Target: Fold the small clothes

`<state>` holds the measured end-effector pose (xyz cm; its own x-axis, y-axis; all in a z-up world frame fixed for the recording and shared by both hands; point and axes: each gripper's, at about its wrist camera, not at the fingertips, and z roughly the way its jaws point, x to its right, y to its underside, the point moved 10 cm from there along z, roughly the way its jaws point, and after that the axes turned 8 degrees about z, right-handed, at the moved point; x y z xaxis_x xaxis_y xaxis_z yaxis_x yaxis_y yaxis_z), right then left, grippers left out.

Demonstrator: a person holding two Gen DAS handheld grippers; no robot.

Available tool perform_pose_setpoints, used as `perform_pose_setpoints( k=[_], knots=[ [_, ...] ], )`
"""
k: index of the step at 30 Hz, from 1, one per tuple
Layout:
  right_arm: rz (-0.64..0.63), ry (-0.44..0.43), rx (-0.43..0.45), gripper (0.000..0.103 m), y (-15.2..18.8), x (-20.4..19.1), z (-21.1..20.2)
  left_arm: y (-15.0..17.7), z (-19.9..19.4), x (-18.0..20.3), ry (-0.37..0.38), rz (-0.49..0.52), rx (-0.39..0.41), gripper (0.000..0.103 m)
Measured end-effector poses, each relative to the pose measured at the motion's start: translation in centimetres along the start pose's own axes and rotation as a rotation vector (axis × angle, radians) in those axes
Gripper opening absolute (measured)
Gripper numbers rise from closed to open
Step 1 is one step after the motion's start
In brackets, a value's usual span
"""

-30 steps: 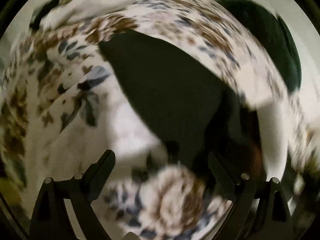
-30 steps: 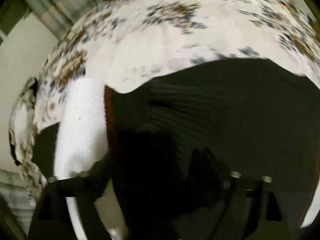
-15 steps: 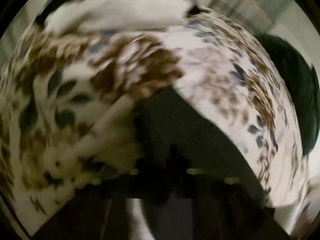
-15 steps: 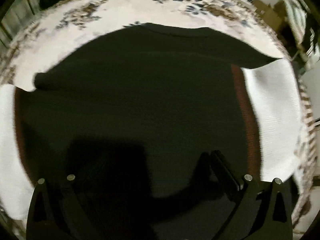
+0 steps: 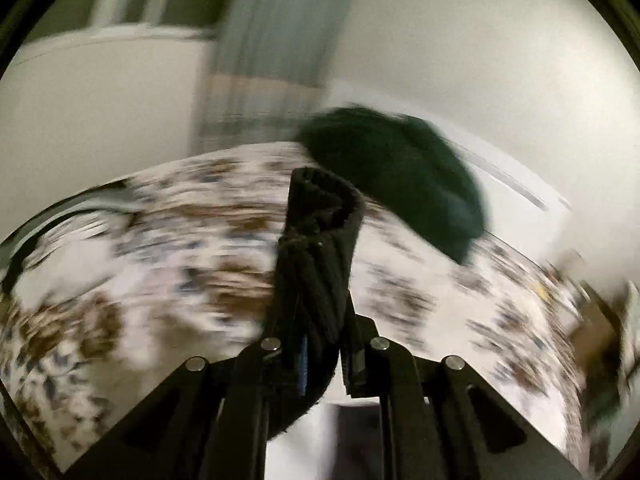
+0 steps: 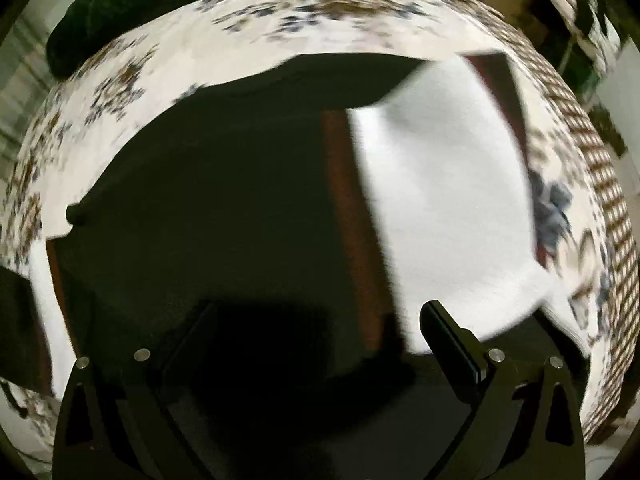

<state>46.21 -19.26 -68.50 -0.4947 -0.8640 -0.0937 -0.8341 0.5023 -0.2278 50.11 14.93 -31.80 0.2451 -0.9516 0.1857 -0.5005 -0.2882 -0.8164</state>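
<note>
Left wrist view: left gripper (image 5: 316, 344) pressed together on a bunched edge of the black garment (image 5: 320, 248), ribbed cloth standing up between the fingers and drooping below them. Raised off the floral bedspread (image 5: 168, 248), pointing out level across it toward the wall, with a dark green pillow (image 5: 400, 184) beyond. Heavily blurred, so clearly in motion. Judged as the carrying part of a fold, one edge lifted to be brought over the rest.

Right wrist view: right gripper (image 6: 316, 344) spread wide, nothing between the fingers, tilted down close over the garment (image 6: 208, 200). Garment lying mostly flat on the bedspread (image 6: 320, 12), with a white cloth (image 6: 440, 208) beside it and a reddish-brown strip (image 6: 348, 200) along their meeting line; whether the white is part of the same piece or a separate one underneath cannot be told. Left finger lost against the black cloth; right finger (image 6: 448, 336) plain against the white.

Next move likely calls for laying the lifted edge across square to the far side, while the free right gripper pins or takes the matching corner so the layer beneath does not drag. Soft knit likely to slump and bunch if lowered unevenly.
</note>
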Motion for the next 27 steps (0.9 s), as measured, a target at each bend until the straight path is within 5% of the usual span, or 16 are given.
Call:
perform_pose_setpoints(
  k=[4,9,13,15,17,18,19,25,27],
  knots=[
    [0.106,-0.014,-0.006,0.102,-1.1,6.5,-1.4,3.5,0.5,14.7,0.191,0.119,-0.082,0.010],
    [0.208,0.011,0.018,0.102,-3.2,15.9,-2.6,14.1,1.5,30.8,0.369,0.276,-0.258,0.010],
    [0.266,-0.009,0.006,0.102,-4.5,20.9,-2.6,22.8,3.1,37.4,0.419,0.412,-0.462,0.015],
    [0.280,-0.033,0.010,0.102,-4.9,22.2,-3.0,25.2,3.2,37.8,0.384,0.447,-0.527,0.023],
    [0.302,-0.085,0.014,0.102,-5.4,23.1,-3.8,24.9,2.2,36.9,0.393,0.422,-0.510,0.052],
    [0.317,-0.113,0.014,0.102,-5.5,23.2,-4.3,24.2,1.3,35.9,0.395,0.400,-0.492,0.087],
    [0.338,-0.160,0.015,0.102,-6.0,23.2,-4.9,23.2,0.9,34.7,0.383,0.384,-0.471,0.102],
    [0.317,-0.421,-0.004,0.102,-9.6,15.3,-6.2,21.0,0.0,21.5,0.097,0.300,-0.412,0.102],
    [0.284,-0.380,-0.017,0.102,-10.9,13.2,-4.1,22.2,0.9,17.3,-0.001,0.277,-0.458,0.102]
  ],
)
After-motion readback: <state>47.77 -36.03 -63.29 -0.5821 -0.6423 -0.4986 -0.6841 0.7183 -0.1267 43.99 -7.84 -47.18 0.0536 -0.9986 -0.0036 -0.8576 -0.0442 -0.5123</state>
